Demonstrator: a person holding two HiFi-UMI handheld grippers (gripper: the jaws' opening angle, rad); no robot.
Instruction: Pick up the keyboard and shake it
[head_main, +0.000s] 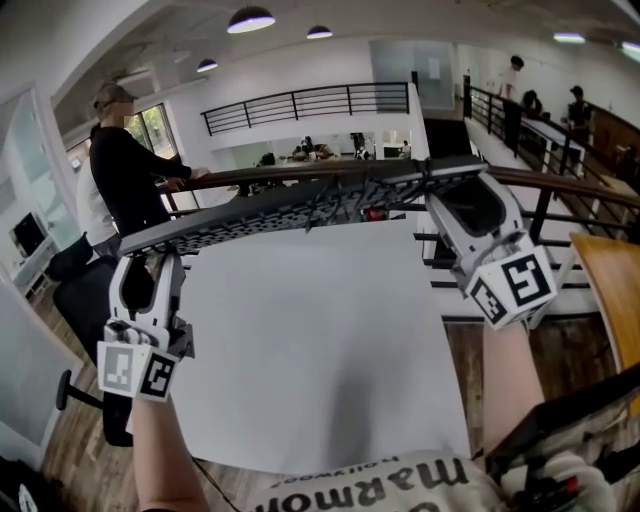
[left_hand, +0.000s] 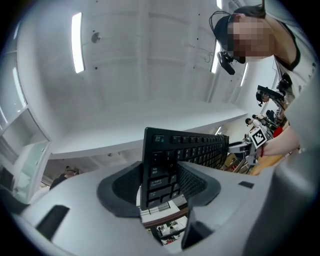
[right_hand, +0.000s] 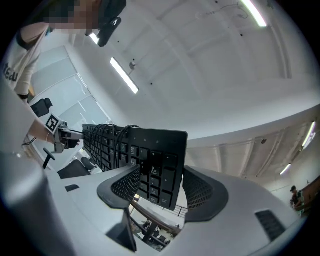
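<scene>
Head view shows the flat black plastic keyboard (head_main: 300, 205) as a thin slab raised above the white rectangular tabletop (head_main: 320, 380). Only the gripper views show its keys. The left gripper (left_hand: 160, 186) pinches one end between mesh-textured pads, and the right gripper (right_hand: 157, 187) pinches the numeric-pad end.

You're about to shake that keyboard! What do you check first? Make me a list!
1. Left gripper shut on the keyboard's end: ok.
2. Right gripper shut on the other end: ok.
3. Keyboard held clear above the table: ok.
4. Cable looped round the keyboard, no loose end dangling: cannot tell.
5. Person standing beyond the table, far enough away: cannot tell.
</scene>
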